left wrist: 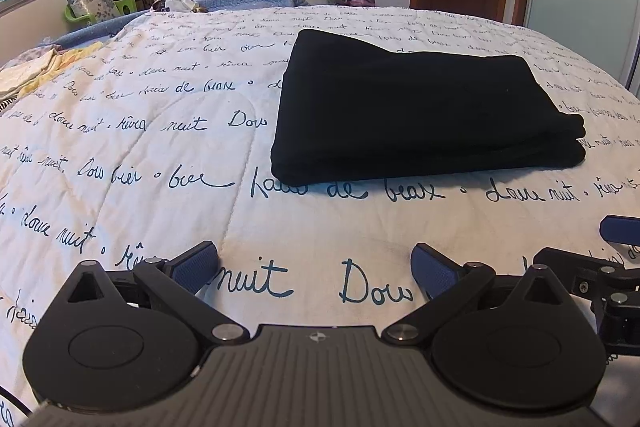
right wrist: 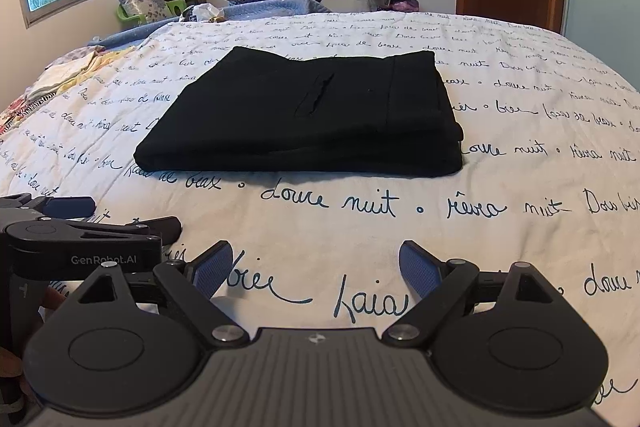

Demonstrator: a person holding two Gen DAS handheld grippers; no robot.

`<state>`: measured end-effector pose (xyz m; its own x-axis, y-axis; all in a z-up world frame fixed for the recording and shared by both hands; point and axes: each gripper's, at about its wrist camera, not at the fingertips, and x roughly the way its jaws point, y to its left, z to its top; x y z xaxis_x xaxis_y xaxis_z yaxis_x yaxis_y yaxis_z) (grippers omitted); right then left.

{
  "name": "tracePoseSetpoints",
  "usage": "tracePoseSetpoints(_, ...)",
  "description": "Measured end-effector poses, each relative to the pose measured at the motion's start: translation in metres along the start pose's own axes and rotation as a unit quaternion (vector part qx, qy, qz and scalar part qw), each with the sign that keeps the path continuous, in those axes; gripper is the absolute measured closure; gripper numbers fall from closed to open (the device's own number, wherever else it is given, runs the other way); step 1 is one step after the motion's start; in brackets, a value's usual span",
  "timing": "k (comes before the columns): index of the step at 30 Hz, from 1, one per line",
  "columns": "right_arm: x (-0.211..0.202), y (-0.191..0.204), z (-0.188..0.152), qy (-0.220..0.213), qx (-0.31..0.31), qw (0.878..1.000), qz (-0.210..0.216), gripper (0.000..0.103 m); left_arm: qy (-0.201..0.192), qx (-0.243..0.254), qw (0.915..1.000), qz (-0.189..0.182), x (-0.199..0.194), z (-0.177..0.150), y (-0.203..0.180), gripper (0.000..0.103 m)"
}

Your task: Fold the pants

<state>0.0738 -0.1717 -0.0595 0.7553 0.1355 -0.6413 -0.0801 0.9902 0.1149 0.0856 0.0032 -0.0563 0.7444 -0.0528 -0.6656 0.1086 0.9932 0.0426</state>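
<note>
The black pants [right wrist: 304, 115] lie in a compact, layered rectangle on the bed's quilt [right wrist: 500, 227], off toward twelve o'clock from both tools, so the folding looks finished to me (perhaps a last squaring of the edges is left). Left tongs [left wrist: 316, 269] and right tongs [right wrist: 316, 267] both stand apart, empty, well short of the cloth.

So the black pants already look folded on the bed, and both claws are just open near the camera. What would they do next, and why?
Probably nothing more than a small retreat. The black pants lie as a compact, stacked rectangle on the quilt, edges roughly even. The left gripper and right gripper are both open, empty and short of the cloth. At most, one could nudge the slightly offset layers at the right corner square.
</note>
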Motion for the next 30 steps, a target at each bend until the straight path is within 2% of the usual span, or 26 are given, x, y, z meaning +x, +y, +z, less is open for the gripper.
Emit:
tracePoseSetpoints(7,0.0034,0.0018,-0.0021,0.0,-0.007,1.0,-0.004,0.008,-0.005,0.0,1.0,0.0,0.0008,-0.0018,0.0001,0.0)
tracePoseSetpoints(30,0.0101,0.0027,-0.0037,-0.008,-0.01,1.0,-0.015,0.005,-0.009,-0.004,0.9999,-0.001,0.0012,-0.0042,-0.0006,0.0)
